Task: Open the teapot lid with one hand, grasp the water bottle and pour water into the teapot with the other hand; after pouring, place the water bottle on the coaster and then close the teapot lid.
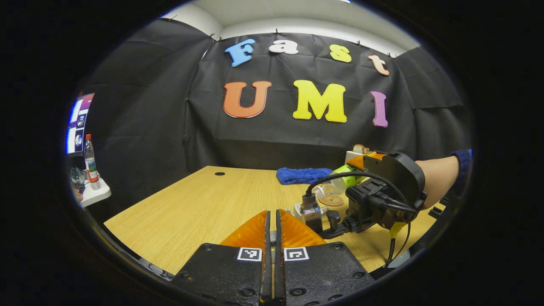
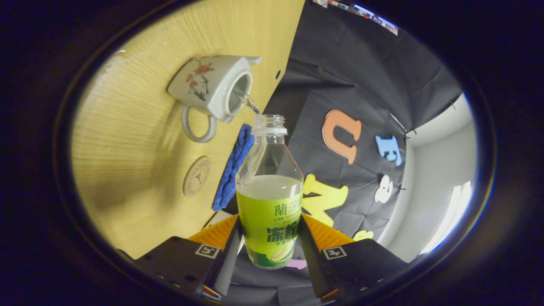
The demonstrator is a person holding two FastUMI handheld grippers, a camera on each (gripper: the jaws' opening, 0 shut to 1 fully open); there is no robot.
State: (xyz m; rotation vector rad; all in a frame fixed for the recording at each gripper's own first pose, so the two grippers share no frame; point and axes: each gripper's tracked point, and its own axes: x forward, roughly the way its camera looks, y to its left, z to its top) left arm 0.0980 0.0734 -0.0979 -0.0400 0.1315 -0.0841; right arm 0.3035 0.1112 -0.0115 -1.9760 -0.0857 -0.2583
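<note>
In the right gripper view, the water bottle (image 2: 269, 199) is clamped between the right claw (image 2: 268, 250) at lower centre, its open mouth tipped toward the lidless teapot (image 2: 210, 87) at upper left, a thin stream apparently running in. The coaster (image 2: 196, 176) lies on the surface (image 2: 127, 170) left of the bottle. In the left gripper view, the left claw (image 1: 272, 225) is seen clenched at bottom centre; whether anything is pinched cannot be told.

My left gripper (image 1: 272, 221), fingers pressed together, is level; my right gripper (image 2: 268, 238), tilted sideways, clamps the water bottle (image 2: 269, 199).
</note>
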